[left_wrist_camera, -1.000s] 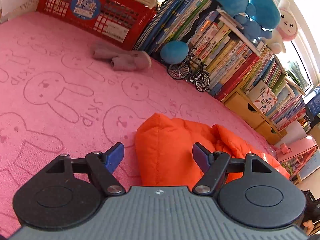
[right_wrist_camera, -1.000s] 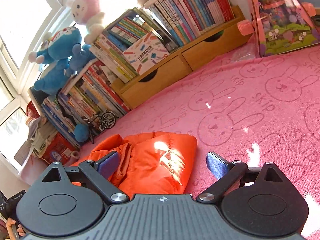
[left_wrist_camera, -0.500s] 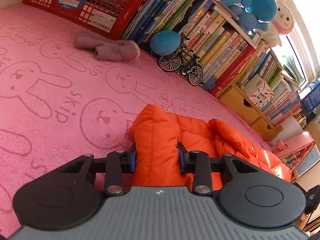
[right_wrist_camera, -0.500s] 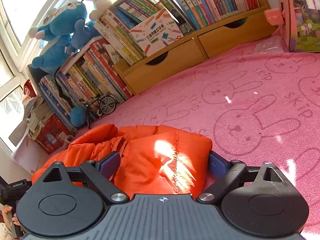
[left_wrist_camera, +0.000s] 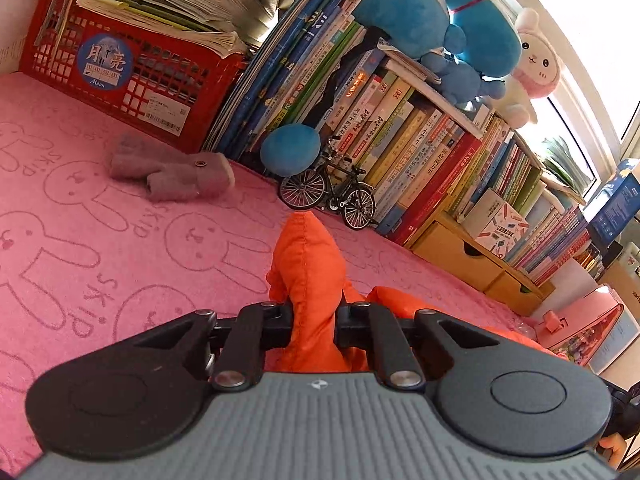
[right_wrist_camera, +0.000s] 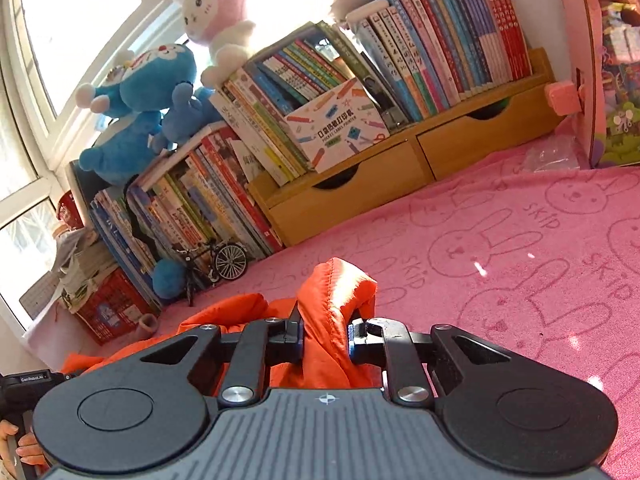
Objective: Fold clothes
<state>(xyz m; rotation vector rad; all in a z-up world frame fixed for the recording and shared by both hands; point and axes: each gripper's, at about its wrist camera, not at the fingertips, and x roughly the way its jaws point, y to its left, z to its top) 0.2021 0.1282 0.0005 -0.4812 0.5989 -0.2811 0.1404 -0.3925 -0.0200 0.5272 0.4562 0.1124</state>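
Observation:
An orange padded garment lies on the pink rabbit-print cloth. My left gripper is shut on one corner of it, and that corner stands up in a pinched peak between the fingers. In the right wrist view my right gripper has another corner of the orange garment squeezed between its pads, with the jaws still closing. The garment's middle sags low between the two grips. At the lower left edge of that view a hand holds the other gripper's handle.
A grey glove lies at the far left by a red crate stacked with papers. A toy bicycle, a blue ball, rows of books, wooden drawers and plush toys line the back.
Both grippers went from wide open around the garment's corners to closed on them. The pinched corners have risen off the cloth into peaks, and both views have moved forward.

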